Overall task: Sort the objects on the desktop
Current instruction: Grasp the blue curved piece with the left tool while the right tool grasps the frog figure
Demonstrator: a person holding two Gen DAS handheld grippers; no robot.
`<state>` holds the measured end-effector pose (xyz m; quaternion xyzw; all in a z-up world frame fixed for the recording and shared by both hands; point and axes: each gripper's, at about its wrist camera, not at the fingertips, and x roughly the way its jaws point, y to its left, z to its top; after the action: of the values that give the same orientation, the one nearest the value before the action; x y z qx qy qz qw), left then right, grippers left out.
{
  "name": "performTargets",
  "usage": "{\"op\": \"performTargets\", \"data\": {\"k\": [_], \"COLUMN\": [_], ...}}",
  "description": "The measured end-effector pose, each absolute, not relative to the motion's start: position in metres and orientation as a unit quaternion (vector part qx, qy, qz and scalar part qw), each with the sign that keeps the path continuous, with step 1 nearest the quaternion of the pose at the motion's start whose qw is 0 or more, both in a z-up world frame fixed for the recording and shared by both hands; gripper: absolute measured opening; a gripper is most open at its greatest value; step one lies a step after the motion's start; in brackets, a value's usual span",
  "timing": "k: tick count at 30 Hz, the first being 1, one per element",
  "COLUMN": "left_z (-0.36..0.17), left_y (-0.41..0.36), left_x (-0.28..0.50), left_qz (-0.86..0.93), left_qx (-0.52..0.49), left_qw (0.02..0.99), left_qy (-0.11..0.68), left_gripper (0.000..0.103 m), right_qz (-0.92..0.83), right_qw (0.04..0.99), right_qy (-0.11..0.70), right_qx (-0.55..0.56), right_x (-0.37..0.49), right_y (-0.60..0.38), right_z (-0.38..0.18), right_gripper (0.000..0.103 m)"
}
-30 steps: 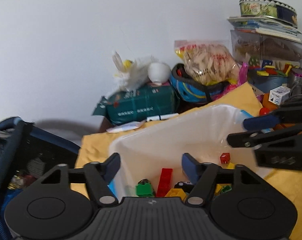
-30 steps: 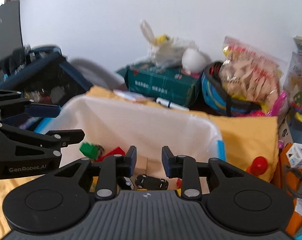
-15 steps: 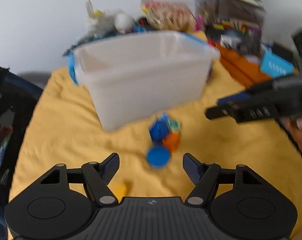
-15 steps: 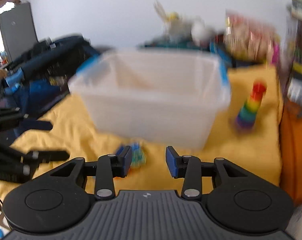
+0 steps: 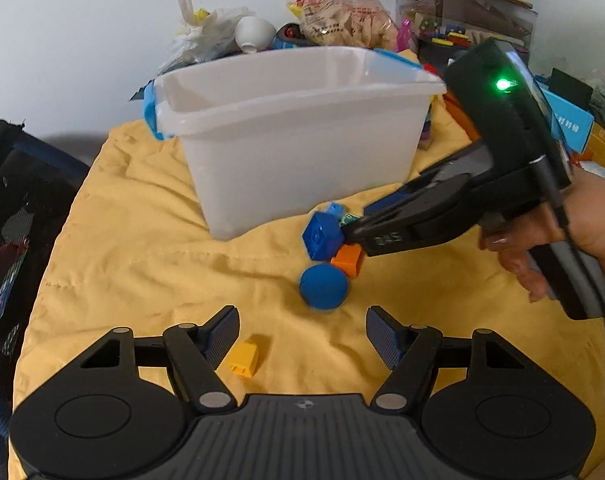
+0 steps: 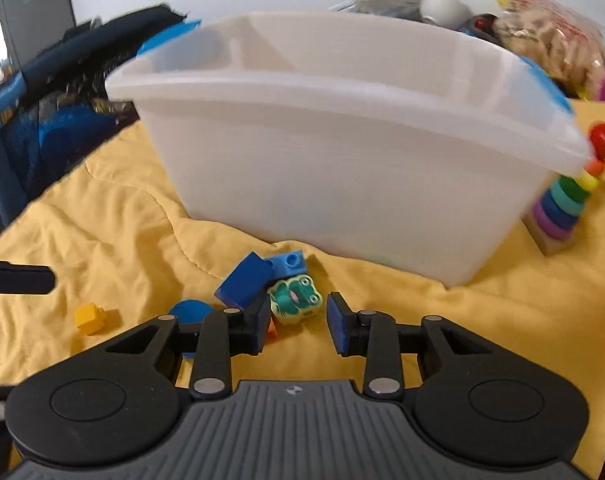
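A white plastic bin (image 5: 294, 132) stands on the yellow cloth (image 5: 142, 248); it also shows in the right wrist view (image 6: 342, 152). In front of it lie a large blue brick (image 5: 321, 235), an orange brick (image 5: 348, 261), a blue disc (image 5: 323, 286), a small yellow brick (image 5: 244, 357) and a green frog tile (image 6: 295, 294). My left gripper (image 5: 302, 338) is open, low over the cloth just short of the disc. My right gripper (image 6: 298, 320) is open, its fingers on either side of the frog tile without touching it.
A rainbow ring stacker (image 6: 564, 204) stands right of the bin. Behind the bin are a snack bag (image 5: 342, 20), a white plastic bag (image 5: 206, 36) and stacked boxes (image 5: 466, 16). A dark mesh basket (image 5: 10, 200) is at the left edge.
Both grippers have dropped from above the bin's opening to the cloth in front of it. The right gripper has opened wider and closed in on the toy cluster.
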<state>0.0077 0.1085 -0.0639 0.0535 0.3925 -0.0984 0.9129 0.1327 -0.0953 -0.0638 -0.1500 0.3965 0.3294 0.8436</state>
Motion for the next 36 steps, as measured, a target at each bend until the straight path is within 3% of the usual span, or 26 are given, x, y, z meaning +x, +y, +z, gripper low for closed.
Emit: {"op": "performTargets", "data": {"k": [10,15,20,21,23,25,32,34,36], "left_z": [-0.071,-0.074,-0.074,-0.074,-0.076,-0.081,-0.102,-0.108,-0.109], "left_y": [0.123,0.122,0.115,0.113,0.110,0.108,0.098,0.098,0.099], "left_x": [0.019,0.032,0.051,0.056,0.064,0.076,0.108,0.115,0.118], "left_qz": [-0.079,-0.083,-0.085,-0.086,-0.085,-0.089,-0.107,-0.118,-0.122], "left_qx": [0.043,0.050,0.069,0.070,0.074,0.072,0.077,0.077,0.068], "left_qw": [0.912,0.911,0.912,0.912,0.913,0.910,0.899,0.892,0.890], "left_qy": [0.400,0.400,0.395,0.394,0.391,0.398,0.419,0.429,0.435], "left_gripper": [0.073,0.073,0.073,0.073,0.073,0.070,0.053,0.038,0.038], "right_qz": [0.380,0.342,0.333,0.329,0.330,0.330,0.309,0.308,0.309], "right_qw": [0.846,0.850,0.846,0.845,0.839,0.838,0.853,0.855,0.855], "right_qy": [0.342,0.380,0.400,0.402,0.416,0.423,0.415,0.412,0.409], "right_qx": [-0.152,-0.126,-0.118,-0.127,-0.121,-0.095,-0.065,-0.072,-0.083], "right_x": [0.111,0.134,0.136,0.136,0.139,0.140,0.125,0.120,0.117], "right_y": [-0.074,-0.095,-0.089,-0.087,-0.090,-0.104,-0.152,-0.157,-0.159], "right_z": [-0.058,-0.063,-0.069,-0.072,-0.075,-0.072,-0.054,-0.053,-0.054], "right_gripper": [0.034,0.036,0.052,0.048,0.027,0.017,0.017,0.017,0.017]}}
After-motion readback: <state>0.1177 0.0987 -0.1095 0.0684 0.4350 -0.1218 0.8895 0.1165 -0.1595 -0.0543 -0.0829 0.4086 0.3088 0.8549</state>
